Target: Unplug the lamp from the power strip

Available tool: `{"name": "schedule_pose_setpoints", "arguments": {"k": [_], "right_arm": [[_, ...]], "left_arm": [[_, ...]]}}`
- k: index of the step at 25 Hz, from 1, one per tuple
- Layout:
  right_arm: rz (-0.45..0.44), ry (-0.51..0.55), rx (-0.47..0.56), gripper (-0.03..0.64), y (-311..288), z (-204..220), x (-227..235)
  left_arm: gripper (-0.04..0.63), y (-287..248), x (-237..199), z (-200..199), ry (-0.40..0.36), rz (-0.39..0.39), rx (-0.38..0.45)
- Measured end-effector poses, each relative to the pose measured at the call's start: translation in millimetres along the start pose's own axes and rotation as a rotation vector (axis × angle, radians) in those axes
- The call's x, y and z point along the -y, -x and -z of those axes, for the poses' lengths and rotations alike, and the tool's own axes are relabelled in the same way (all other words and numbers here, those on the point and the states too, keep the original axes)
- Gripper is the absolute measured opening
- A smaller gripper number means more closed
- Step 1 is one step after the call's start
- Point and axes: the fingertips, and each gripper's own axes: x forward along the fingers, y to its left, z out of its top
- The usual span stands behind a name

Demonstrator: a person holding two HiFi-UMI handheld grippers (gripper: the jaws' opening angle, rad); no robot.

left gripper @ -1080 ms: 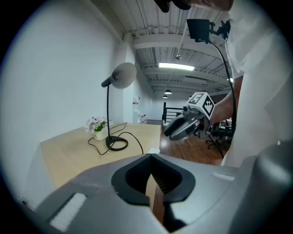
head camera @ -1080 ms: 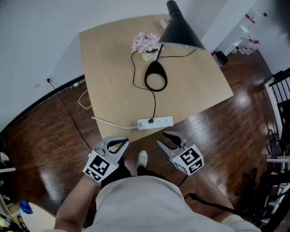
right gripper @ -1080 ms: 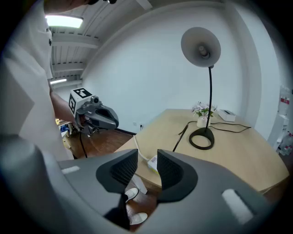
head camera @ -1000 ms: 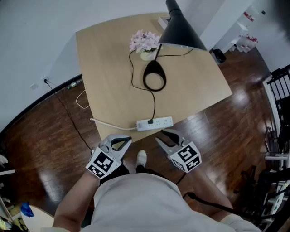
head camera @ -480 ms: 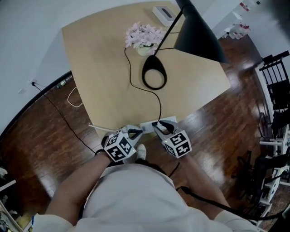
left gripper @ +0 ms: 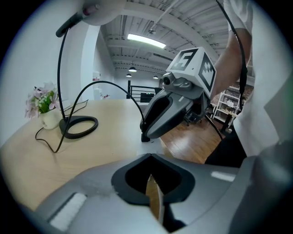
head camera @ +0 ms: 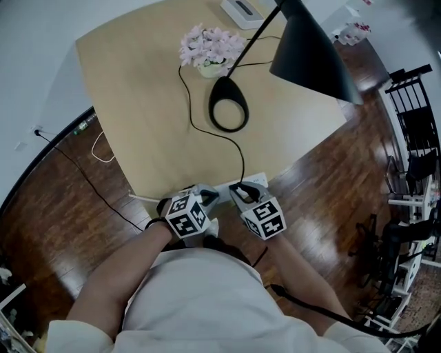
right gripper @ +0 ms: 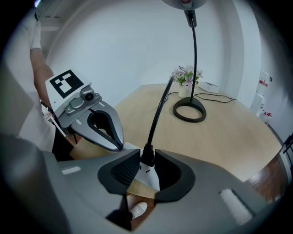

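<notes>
The black lamp's ring base (head camera: 228,103) stands mid-table, and its cord (head camera: 234,141) runs to the white power strip (head camera: 256,180) at the table's near edge. In the right gripper view the black plug (right gripper: 147,160) stands upright in the strip (right gripper: 149,179), and my right gripper (right gripper: 147,157) is shut on it, one jaw on each side. My left gripper (head camera: 210,195) is shut with nothing between its jaws. Its tips (right gripper: 120,147) rest at the strip's left end. From the left gripper view, the right gripper (left gripper: 145,136) reaches down to the plug.
A pot of pink flowers (head camera: 210,52) stands by the lamp base, and a white box (head camera: 241,8) lies at the table's far edge. The lamp shade (head camera: 313,52) hangs over the table's right side. A thin cable (head camera: 83,172) trails on the wood floor at left. A black rack (head camera: 413,103) stands at right.
Both grippers have moved forward from over the floor to the power strip at the table's edge. The right one now holds the plug, and the left one's tips are at the strip.
</notes>
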Motion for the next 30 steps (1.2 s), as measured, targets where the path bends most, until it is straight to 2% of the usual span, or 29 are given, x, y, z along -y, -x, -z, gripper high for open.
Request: {"name": "schedule_pose_setpoints", "arguments": {"k": [12, 21, 25, 30], "right_arm": [[0.025, -0.009, 0.012, 0.089, -1, 0, 2], [0.009, -0.019, 0.060, 0.089, 2, -32, 11], [-0.011, 0.018, 0.035, 0.089, -17, -43, 17], [-0.042, 0.042, -0.036, 0.091, -43, -43, 18]], "left_arm": [[0.002, -3, -1, 1, -0.006, 0.013, 0.006], [0.002, -3, 0, 0, -0.029, 0.001, 0.003], [0.002, 13, -1, -7, 0.010, -0.019, 0.048], [0.003, 54, -3, -13, 0.106, -0.078, 0.136]]}}
